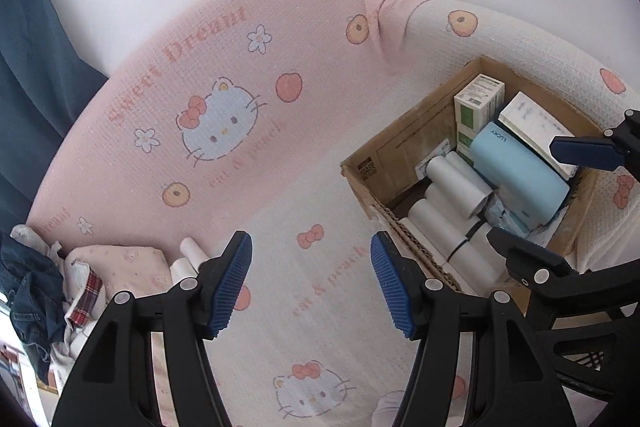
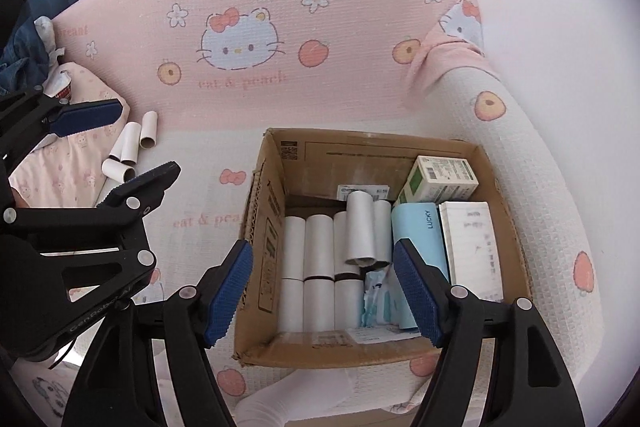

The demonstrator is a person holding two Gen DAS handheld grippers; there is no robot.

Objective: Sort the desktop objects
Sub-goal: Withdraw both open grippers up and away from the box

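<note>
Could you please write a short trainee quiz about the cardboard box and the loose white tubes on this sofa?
1. True or false: the right hand-held gripper grips a tube.
2. Which lies in the cardboard box? A) light blue box marked LUCKY B) scissors C) mug
3. Where do the loose white tubes lie?

Key: 1. False; its jaws stand open and empty above the box. 2. A. 3. On the seat outside the box, beside the pink pillow.
</note>
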